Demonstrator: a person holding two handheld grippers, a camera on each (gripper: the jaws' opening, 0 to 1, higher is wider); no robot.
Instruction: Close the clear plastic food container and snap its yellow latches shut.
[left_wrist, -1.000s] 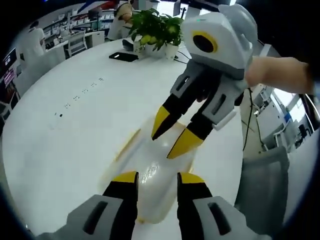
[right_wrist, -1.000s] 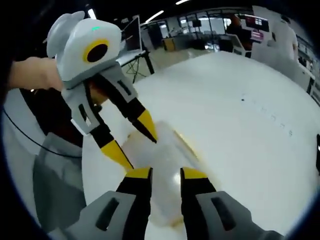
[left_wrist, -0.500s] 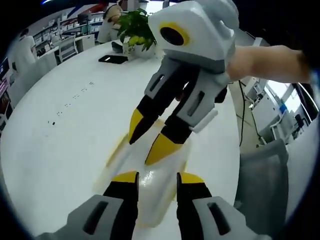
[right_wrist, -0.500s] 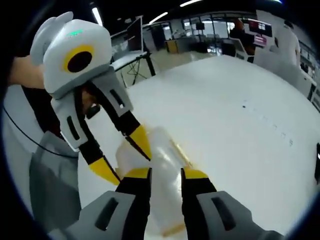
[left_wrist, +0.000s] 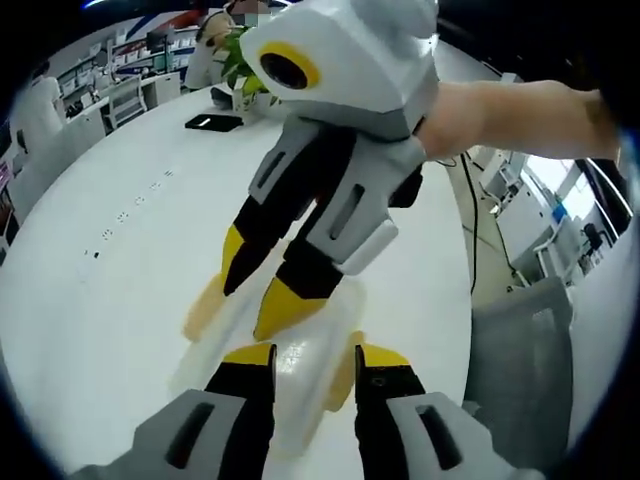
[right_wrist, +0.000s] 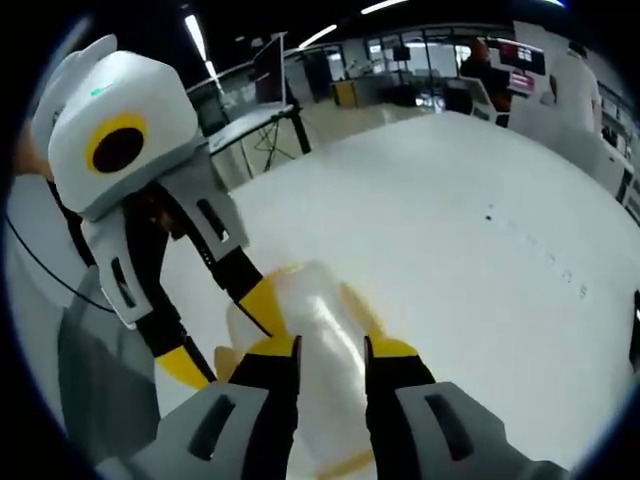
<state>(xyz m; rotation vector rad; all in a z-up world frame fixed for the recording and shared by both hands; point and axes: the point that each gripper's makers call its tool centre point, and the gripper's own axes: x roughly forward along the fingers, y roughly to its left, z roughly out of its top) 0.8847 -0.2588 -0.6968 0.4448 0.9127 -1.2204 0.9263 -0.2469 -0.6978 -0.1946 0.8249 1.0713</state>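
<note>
The clear plastic container (left_wrist: 300, 362) lies on the white table (left_wrist: 110, 270), with blurred yellow latches (left_wrist: 205, 305) along its sides. My left gripper (left_wrist: 315, 358) is open, its jaws straddling the near end of the lid. The right gripper (left_wrist: 262, 285) comes down from above, open, its yellow tips on or just over the lid. In the right gripper view the container (right_wrist: 312, 312) runs away from my right gripper (right_wrist: 332, 348), a yellow latch (right_wrist: 355, 300) on its right side. The left gripper (right_wrist: 225, 335) reaches in from the left, one tip at the container's left edge.
A potted plant (left_wrist: 235, 60) and a black phone (left_wrist: 212, 121) sit at the table's far side. A grey chair (left_wrist: 520, 370) stands past the table's right edge. A person's hand (left_wrist: 500, 110) holds the right gripper. Desks and people stand in the background (right_wrist: 480, 70).
The two grippers have closed in on each other over the container. The right gripper has come lower and nearer in the left gripper view. Both jaw gaps look unchanged.
</note>
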